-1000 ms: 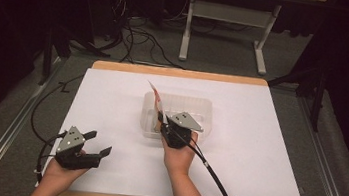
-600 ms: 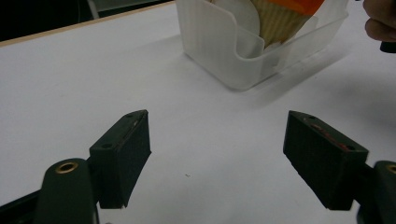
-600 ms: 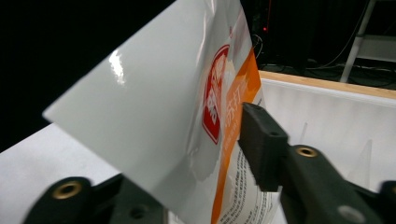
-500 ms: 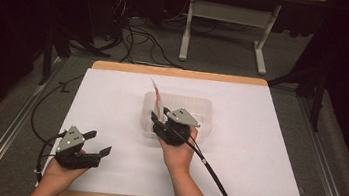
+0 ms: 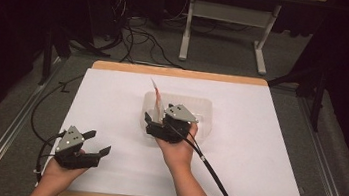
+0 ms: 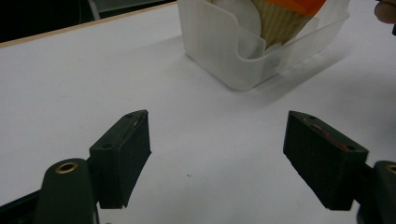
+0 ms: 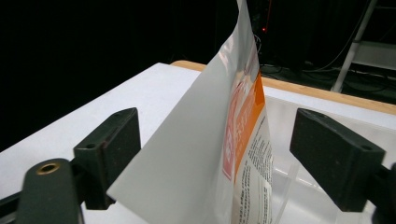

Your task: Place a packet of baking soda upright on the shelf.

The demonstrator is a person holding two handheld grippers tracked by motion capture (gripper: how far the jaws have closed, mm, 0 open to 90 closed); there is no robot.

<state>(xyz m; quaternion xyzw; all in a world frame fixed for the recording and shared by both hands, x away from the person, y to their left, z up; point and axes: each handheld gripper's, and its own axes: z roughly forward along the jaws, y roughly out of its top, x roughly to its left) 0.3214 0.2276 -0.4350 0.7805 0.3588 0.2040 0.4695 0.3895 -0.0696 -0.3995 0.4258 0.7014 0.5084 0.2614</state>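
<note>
Sliding left along the tub [image 5: 206, 113], the right gripper [image 7: 219, 154] now straddles the packet [image 7: 233, 140], jaws spread, ready to pinch; the left gripper [image 6: 224, 154] rests wide apart.

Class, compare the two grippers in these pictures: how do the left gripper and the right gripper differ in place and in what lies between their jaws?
Place: the left gripper is at the table's near left, apart from the clear plastic container; the right gripper is at that container, mid-table.

Between the jaws: the left gripper has just white table; the right gripper has a white and orange packet, standing on edge, unclamped.

Shared: both stand open, each held by a hand.
</note>
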